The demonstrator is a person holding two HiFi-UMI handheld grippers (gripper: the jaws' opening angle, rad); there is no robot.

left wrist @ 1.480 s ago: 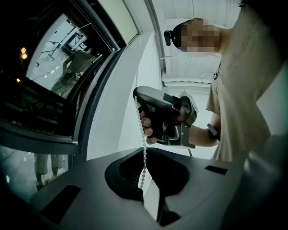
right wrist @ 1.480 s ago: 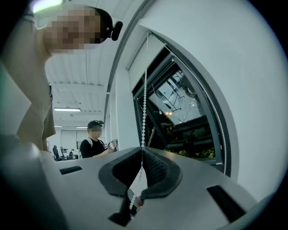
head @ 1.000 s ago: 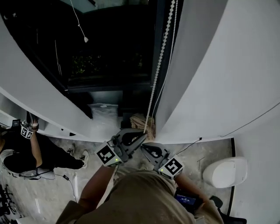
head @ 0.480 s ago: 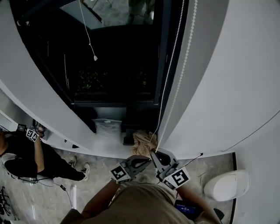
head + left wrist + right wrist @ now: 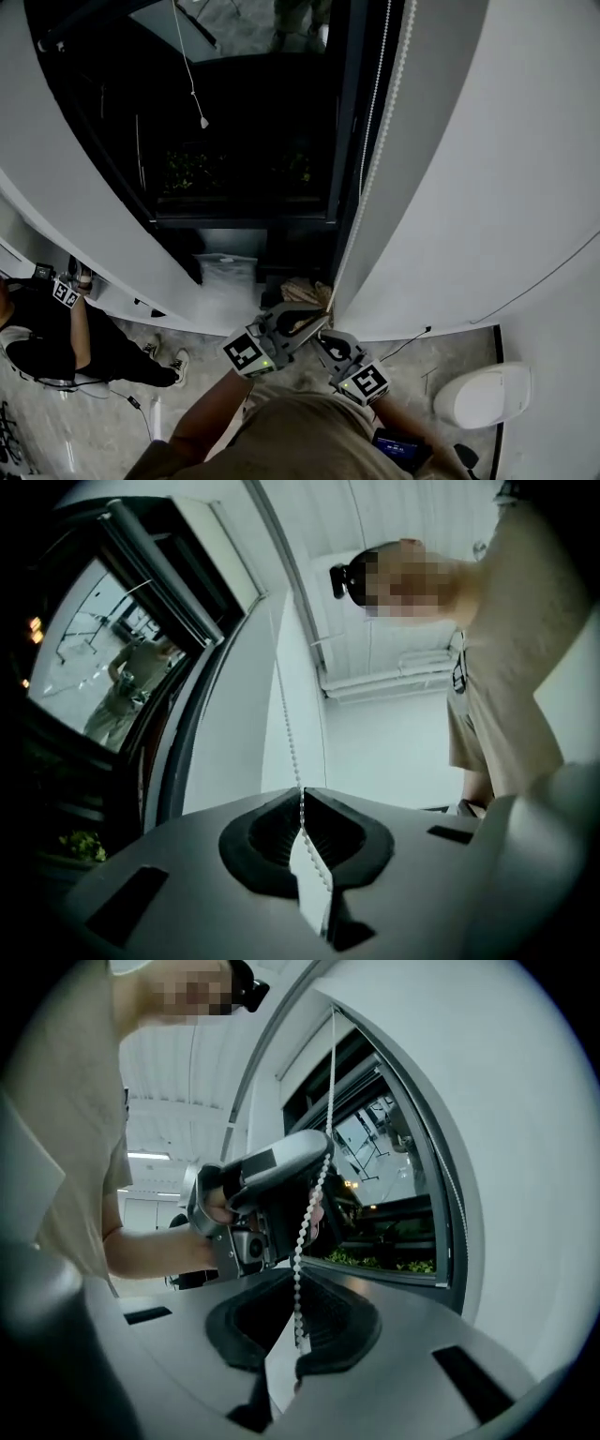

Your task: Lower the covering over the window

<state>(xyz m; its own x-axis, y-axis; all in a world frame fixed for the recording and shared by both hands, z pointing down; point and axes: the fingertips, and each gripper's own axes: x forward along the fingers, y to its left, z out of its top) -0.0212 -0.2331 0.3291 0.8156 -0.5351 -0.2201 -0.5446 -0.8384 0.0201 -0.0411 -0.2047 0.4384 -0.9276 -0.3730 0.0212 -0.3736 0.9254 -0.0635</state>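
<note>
**Mia:** Where is the string for the window cover?

**Ben:** It is a white bead chain (image 5: 302, 1241). It hangs down by the right side of the dark window (image 5: 244, 141), next to the white wall (image 5: 469, 169).

**Mia:** Who has it?

**Ben:** Both tools do. The left tool (image 5: 302, 794) is pressed together on the chain. The beads run right in at its tips, and the chain goes straight up from there.

**Mia:** And the other one?

**Ben:** The right tool (image 5: 296, 1279) is pinching the same chain too, just under the left one. A short bit of beads sits in the gap behind its tips.

**Mia:** Are the tools close?

**Ben:** Yes, very near each other, low down by the bottom corner of the window.

**Mia:** Can you see the cover?

**Ben:** Not well. I can't tell how far down it is.

**Mia:** What else is there?

**Ben:** A thin cord (image 5: 192, 84) with a little end piece hangs in front of the glass. A clear bag (image 5: 225, 277) lies on the floor under the window. Another person (image 5: 42, 342) sits far to the left.
</note>
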